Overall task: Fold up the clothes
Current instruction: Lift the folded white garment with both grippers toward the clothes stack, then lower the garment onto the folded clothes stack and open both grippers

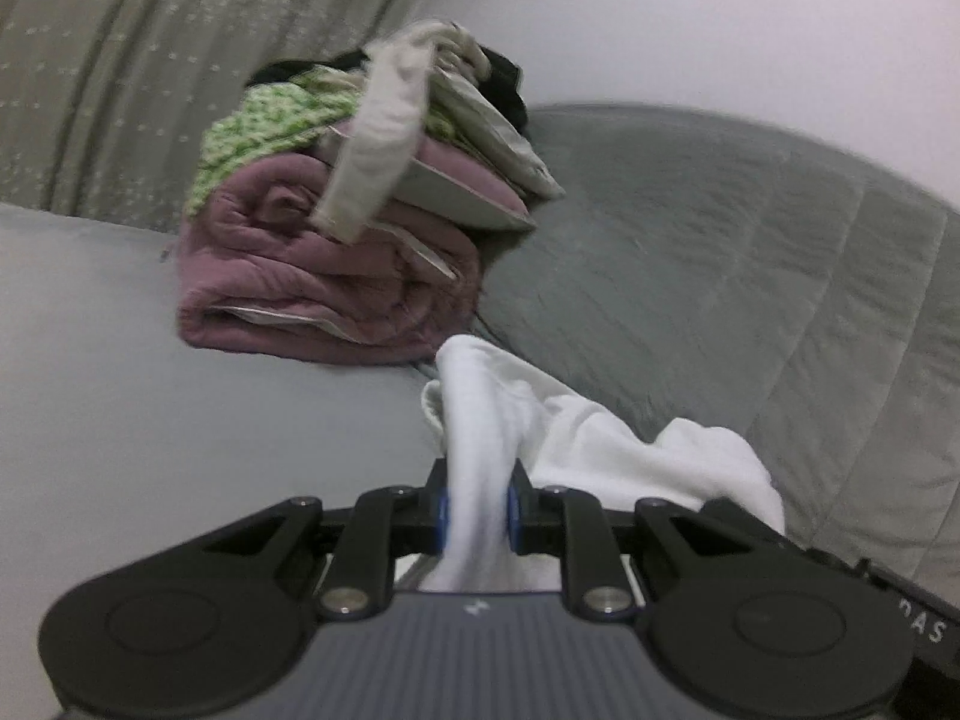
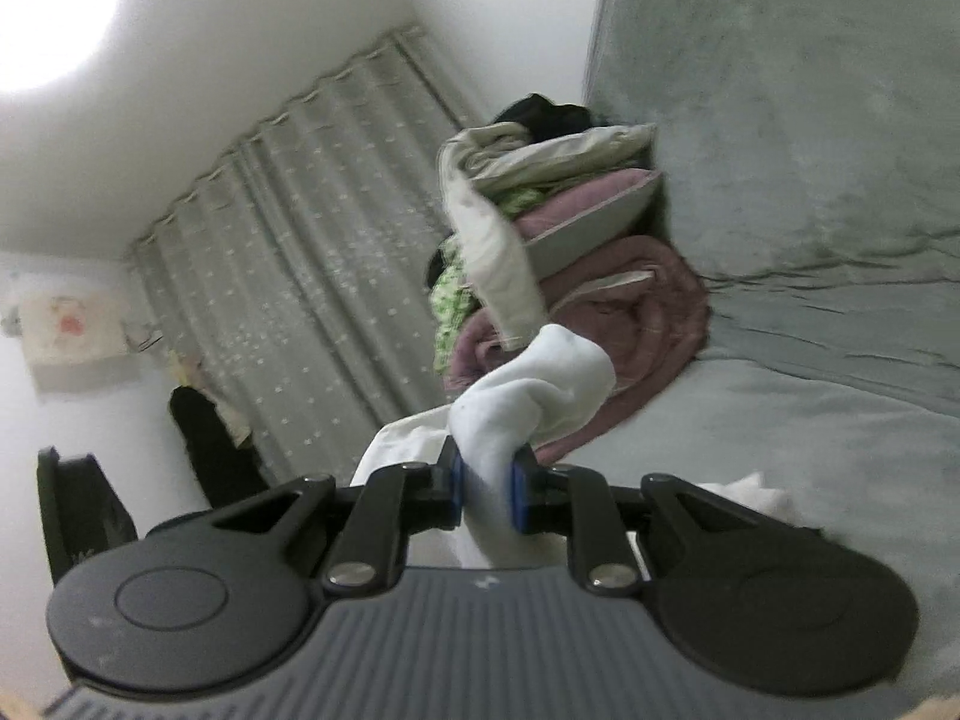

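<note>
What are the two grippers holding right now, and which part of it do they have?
Both hold a white garment: the left gripper and the right gripper each pinch a bunched fold. Which part cannot be told.

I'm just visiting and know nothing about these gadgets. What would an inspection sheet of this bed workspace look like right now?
Surface: grey bed sheet, grey quilt alongside.
Job's things: white garment, pinched by both grippers.
Clutter: pile of clothes, mauve at bottom, green, cream and black on top.
Grippers: left gripper shut on white garment; right gripper likewise.
Cables: nothing seen.
Surroundings: dotted curtain, ceiling lamp, white walls.
</note>
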Demonstrator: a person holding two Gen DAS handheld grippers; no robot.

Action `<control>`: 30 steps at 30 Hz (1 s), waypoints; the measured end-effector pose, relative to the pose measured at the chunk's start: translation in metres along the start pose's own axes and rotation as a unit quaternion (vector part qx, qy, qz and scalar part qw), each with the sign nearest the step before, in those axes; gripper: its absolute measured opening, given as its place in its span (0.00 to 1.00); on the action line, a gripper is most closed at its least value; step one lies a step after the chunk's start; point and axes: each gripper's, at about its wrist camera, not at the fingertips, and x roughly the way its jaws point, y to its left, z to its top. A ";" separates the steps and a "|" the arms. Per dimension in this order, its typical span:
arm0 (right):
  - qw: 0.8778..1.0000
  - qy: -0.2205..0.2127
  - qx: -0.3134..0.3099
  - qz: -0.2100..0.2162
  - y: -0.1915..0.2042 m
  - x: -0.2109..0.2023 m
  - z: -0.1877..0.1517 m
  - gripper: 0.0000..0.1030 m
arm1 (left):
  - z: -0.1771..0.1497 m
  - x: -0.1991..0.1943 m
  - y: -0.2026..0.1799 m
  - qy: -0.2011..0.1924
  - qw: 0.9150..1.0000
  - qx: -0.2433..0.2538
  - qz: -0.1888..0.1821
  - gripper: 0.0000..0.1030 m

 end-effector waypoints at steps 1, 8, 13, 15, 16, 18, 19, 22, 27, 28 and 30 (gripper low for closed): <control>1.000 -0.001 0.004 -0.009 -0.006 0.000 0.000 0.19 | 0.000 0.009 -0.004 0.007 1.000 0.007 0.000 0.17; 0.994 0.026 0.064 -0.080 -0.060 0.022 -0.026 0.23 | -0.027 0.073 -0.004 0.060 0.997 0.032 0.042 0.20; 0.989 0.022 0.104 -0.101 -0.083 0.015 -0.035 0.25 | -0.042 0.081 0.011 0.055 0.995 0.023 0.075 0.45; 0.989 0.003 0.096 -0.112 -0.078 0.003 -0.029 0.34 | -0.039 0.075 0.012 0.043 0.995 0.022 0.084 0.45; 0.989 -0.007 0.090 -0.120 -0.075 -0.004 -0.025 0.36 | -0.035 0.071 0.010 0.032 0.995 0.028 0.093 0.42; 0.988 -0.028 0.080 -0.127 -0.071 -0.015 -0.018 0.37 | -0.026 0.069 0.008 0.011 0.994 0.031 0.101 0.40; 0.989 -0.038 0.075 -0.125 -0.069 -0.020 -0.015 0.37 | -0.022 0.065 0.006 -0.001 0.995 0.032 0.096 0.40; 0.992 -0.055 0.046 -0.102 -0.059 -0.021 -0.012 0.37 | -0.015 0.061 -0.005 -0.024 0.997 0.046 0.062 0.39; 0.995 -0.012 -0.031 -0.094 -0.035 0.004 -0.024 0.37 | -0.029 0.086 -0.015 0.023 0.995 0.088 0.028 0.27; 0.994 0.000 -0.039 -0.098 -0.034 0.008 -0.028 0.37 | -0.037 0.092 -0.013 0.033 0.994 0.096 0.038 0.25; 0.990 0.041 -0.058 -0.124 -0.038 0.019 -0.033 0.28 | -0.045 0.095 -0.009 0.036 0.993 0.100 0.047 0.24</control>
